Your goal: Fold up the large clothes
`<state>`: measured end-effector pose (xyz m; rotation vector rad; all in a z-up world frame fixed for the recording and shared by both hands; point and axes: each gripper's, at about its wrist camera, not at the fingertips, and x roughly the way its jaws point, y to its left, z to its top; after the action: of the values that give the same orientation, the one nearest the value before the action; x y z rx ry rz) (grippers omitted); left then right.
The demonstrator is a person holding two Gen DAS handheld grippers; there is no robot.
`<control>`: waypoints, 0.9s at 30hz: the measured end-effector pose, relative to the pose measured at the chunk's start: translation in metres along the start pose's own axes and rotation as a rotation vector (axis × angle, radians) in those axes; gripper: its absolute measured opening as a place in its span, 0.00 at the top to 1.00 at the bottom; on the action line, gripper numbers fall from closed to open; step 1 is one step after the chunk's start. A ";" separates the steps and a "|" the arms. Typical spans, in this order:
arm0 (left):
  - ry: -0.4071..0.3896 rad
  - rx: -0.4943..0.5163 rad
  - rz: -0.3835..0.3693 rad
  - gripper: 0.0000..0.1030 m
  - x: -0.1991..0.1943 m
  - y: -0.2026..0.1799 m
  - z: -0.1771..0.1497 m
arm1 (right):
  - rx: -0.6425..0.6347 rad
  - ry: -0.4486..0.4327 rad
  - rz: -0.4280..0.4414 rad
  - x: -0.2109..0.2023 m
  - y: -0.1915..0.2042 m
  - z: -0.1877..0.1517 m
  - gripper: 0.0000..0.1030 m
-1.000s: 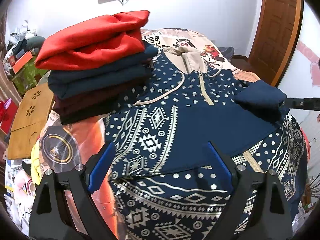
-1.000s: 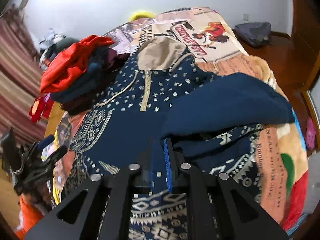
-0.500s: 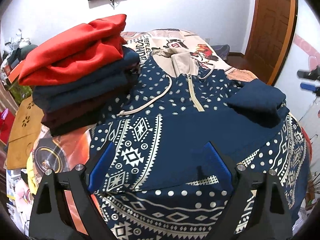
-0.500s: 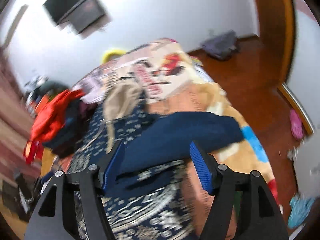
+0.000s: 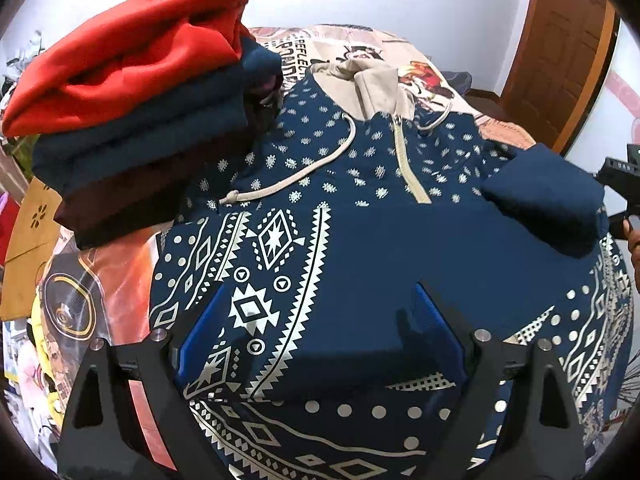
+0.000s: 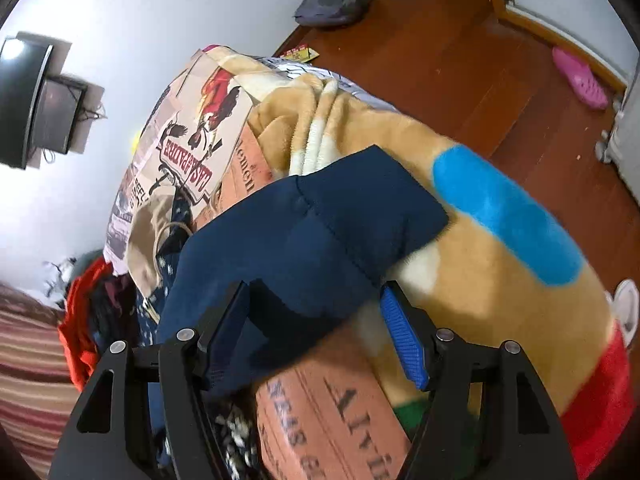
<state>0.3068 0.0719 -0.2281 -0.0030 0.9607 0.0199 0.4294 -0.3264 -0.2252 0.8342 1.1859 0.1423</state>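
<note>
A tall stack of folded clothes [image 5: 136, 108] blocks the upper left of the left wrist view, pressed against the hoodie [image 5: 360, 240] there. The hoodie's flat middle lies clear. At right its folded-over sleeve [image 5: 548, 204] bulges up, with the right tongs [image 5: 618, 184] just beyond it.

Light: bright, even indoor.
Blur: the blanket [image 6: 500, 208] smears in the right wrist view.
Edges: fisheye bending, dark corners.
</note>
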 end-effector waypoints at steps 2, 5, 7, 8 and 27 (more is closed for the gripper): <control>-0.002 0.009 0.005 0.12 0.001 -0.002 -0.001 | -0.002 -0.013 0.000 0.004 0.001 0.001 0.38; -0.011 0.017 0.008 0.12 -0.002 -0.004 -0.001 | -0.049 -0.039 0.005 0.001 0.010 -0.001 0.57; -0.017 0.016 0.007 0.12 -0.004 -0.003 0.000 | -0.075 -0.056 -0.015 -0.002 0.016 -0.002 0.72; -0.022 0.014 0.005 0.12 -0.006 -0.003 0.000 | -0.091 -0.080 -0.025 -0.007 0.020 -0.003 0.76; -0.165 -0.034 0.006 0.11 -0.076 0.035 -0.013 | -0.624 -0.226 0.086 -0.092 0.209 -0.090 0.89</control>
<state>0.2520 0.1059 -0.1731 -0.0292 0.7956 0.0415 0.3807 -0.1820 -0.0325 0.3373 0.8193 0.4515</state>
